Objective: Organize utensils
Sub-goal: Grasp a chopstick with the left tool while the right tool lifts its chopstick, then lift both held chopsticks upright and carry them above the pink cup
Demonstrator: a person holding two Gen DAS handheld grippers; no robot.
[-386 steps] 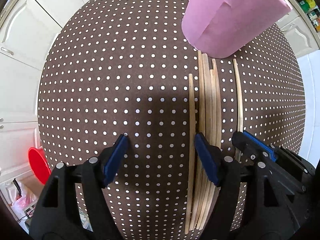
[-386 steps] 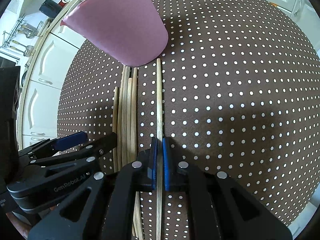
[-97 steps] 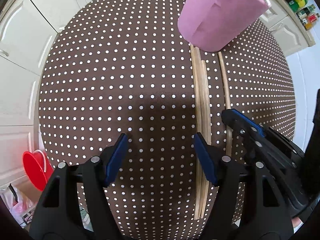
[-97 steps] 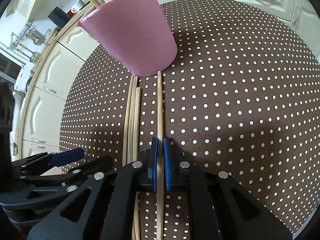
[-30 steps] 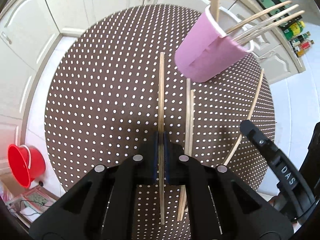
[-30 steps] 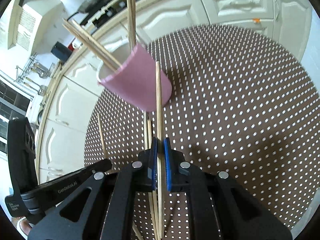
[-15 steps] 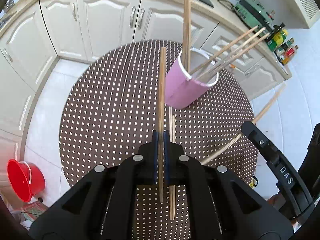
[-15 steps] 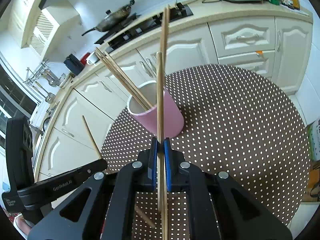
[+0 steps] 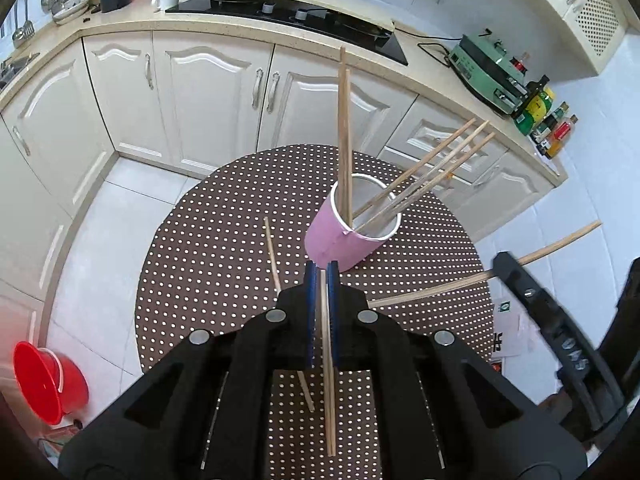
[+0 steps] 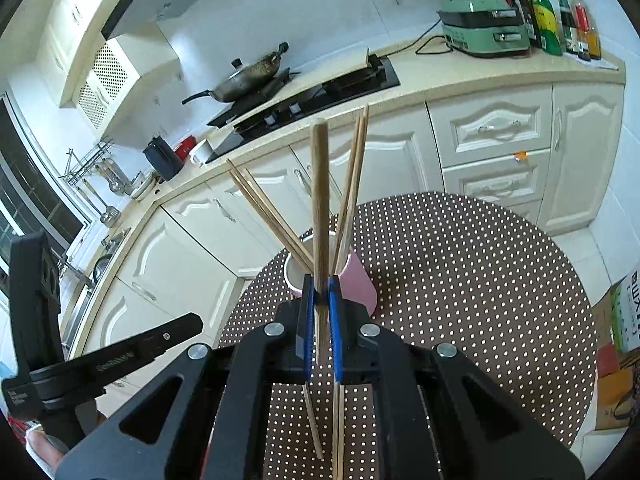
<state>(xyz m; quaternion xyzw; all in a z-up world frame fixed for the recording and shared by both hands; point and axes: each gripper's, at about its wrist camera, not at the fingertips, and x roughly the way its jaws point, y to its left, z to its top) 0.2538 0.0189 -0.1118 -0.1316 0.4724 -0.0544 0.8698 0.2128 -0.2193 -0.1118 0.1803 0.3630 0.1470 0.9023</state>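
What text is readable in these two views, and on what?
"GenRobot.AI": faint, on the left gripper body, in the right wrist view.
Right gripper body lettering: motion-blurred, unreadable.
Cardboard box print: cut off, unreadable.
Bottles labels: too small.

From where I stood, the pink cup's (image 10: 362, 280) base was hidden behind the right gripper (image 10: 319, 312), and the chopstick (image 9: 325, 344) pinched in the left gripper (image 9: 321, 292) vanished between its pads. The counter bottles' (image 9: 548, 136) labels were too small to read.
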